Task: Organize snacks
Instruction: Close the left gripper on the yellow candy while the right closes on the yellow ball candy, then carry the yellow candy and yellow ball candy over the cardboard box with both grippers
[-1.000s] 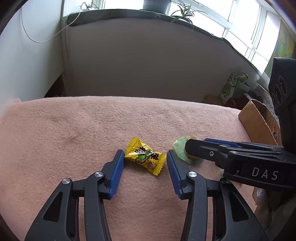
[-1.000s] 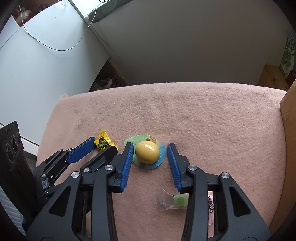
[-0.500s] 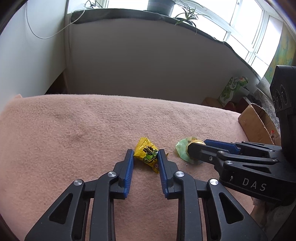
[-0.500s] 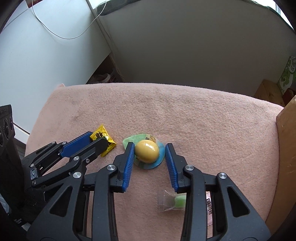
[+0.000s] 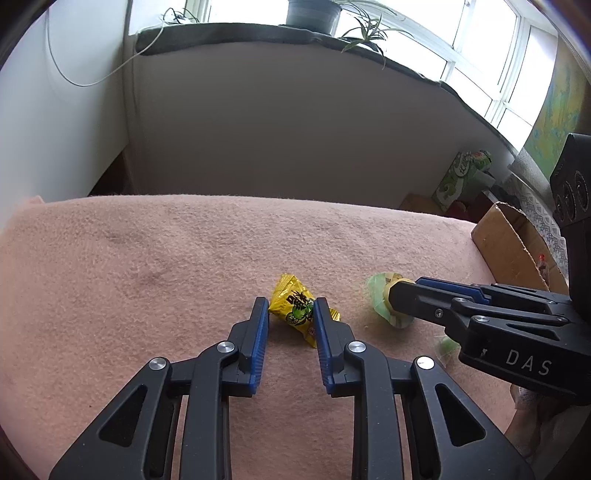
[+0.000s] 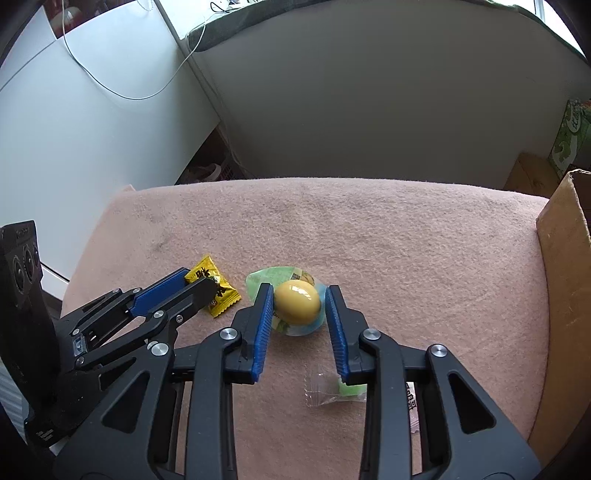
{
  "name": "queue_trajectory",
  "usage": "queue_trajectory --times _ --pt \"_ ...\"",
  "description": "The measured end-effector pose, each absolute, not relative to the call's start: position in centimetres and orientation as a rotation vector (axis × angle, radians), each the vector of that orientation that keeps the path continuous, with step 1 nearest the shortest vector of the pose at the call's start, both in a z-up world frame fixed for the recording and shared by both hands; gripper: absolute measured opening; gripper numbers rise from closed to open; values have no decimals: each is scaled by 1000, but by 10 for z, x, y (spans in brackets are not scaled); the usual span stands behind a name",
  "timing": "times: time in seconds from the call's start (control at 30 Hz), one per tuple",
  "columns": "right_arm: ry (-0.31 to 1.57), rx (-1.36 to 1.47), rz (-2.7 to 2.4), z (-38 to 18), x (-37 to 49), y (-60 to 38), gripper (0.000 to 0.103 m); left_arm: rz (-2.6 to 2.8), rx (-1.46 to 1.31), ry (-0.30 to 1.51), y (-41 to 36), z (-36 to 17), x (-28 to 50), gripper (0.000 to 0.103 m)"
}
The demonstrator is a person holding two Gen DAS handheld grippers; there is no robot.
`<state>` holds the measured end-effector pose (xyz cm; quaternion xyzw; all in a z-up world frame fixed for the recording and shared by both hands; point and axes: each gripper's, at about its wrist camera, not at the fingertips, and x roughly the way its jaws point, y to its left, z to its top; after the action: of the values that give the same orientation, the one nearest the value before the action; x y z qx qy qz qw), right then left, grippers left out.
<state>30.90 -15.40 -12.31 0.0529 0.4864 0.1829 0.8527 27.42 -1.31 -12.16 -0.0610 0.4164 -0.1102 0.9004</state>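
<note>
Left wrist: pink blanket [image 5: 147, 266] (fuzzy) below planted windowsill [image 5: 258, 35].

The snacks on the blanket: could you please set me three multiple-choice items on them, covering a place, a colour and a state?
1. Where does the egg sit? A in the box; B on a green-blue pack; C on the windowsill.
2. What colour is the candy wrapper? A red; B yellow; C white.
3. How is the left gripper? A wide open above the candy; B holding the egg; C shut on the candy.
Answers: B, the pack's rim shows around the egg; B, the wrapper is plainly yellow; C, its jaws have just been closing and both pads press the candy between them.
</note>
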Motion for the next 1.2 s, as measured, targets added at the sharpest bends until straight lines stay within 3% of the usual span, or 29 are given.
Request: queue_trajectory --times 0.4,0.63,1.2 --pt "958 156 393 -92 285 -185 30 -237 -145 827 -11 -111 260 21" --pt "882 164 413 -54 256 -204 30 -276 -173 759 -10 -77 242 21" --pt "759 162 285 2 192 -315 30 -454 -160 666 -89 -24 212 21"
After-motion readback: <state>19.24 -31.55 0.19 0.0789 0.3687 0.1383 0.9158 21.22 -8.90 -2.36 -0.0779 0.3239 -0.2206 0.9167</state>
